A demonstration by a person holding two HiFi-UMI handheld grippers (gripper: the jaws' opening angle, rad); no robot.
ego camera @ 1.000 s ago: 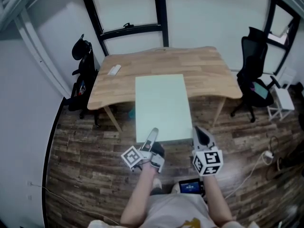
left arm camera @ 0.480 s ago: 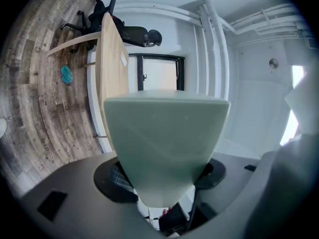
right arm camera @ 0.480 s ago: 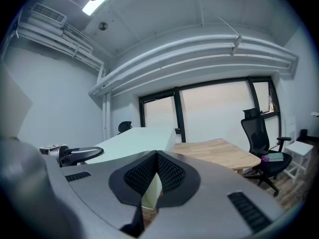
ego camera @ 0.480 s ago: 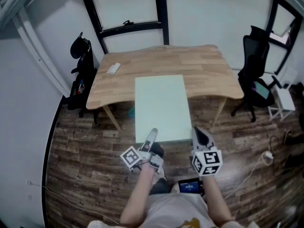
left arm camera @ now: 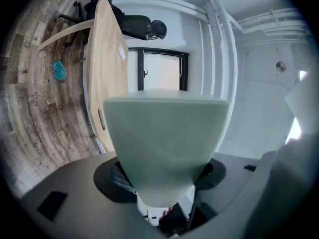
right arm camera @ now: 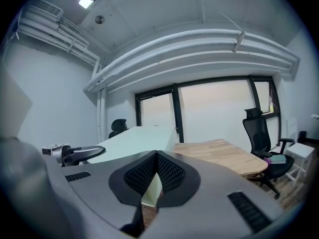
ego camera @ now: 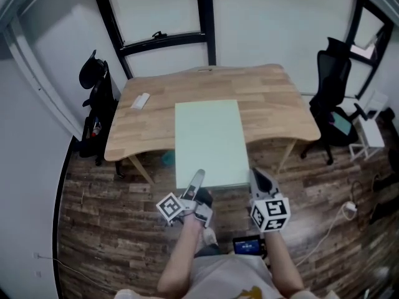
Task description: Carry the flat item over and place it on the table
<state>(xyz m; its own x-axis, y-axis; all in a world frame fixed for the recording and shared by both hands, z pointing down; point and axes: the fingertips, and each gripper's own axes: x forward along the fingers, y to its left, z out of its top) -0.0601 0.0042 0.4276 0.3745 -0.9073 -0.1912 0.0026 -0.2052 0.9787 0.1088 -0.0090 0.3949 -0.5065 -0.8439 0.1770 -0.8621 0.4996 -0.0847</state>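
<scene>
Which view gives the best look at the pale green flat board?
Head view: the whole pale green board shows, overlapping the wooden table. Left gripper view shows it foreshortened; right gripper view only its clamped edge and receding top.

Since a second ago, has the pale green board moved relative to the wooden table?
Yes. The pale green board has advanced farther over the wooden table; its far edge now sits about level with the white remote.
</scene>
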